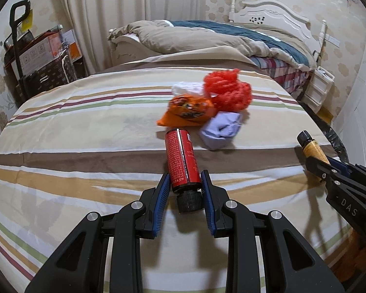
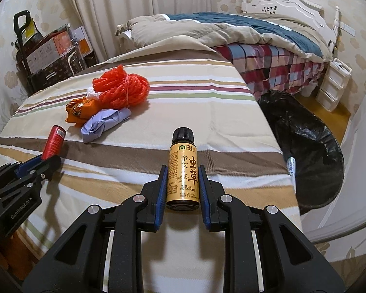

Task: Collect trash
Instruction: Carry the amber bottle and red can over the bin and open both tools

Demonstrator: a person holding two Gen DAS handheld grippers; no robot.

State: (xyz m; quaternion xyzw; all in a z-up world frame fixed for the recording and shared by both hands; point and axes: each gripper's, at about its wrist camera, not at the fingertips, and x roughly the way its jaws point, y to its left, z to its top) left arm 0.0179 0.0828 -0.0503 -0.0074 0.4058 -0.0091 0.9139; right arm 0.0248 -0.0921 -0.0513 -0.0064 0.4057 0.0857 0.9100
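Observation:
My left gripper is shut on a small red bottle with a black cap, held cap towards me above the striped bed cover. My right gripper is shut on a yellow-labelled bottle with a black cap pointing away. Each view shows the other gripper at its edge: the right gripper with its yellow bottle, the left gripper with its red bottle. On the bed lie a red rope bundle, an orange wrapper, a crumpled lilac paper and a white wad.
A bin lined with a black bag stands on the floor right of the bed. Behind is a second bed with a beige and blue quilt and a white headboard. White drawers are at the right, boxes and a trolley at the left.

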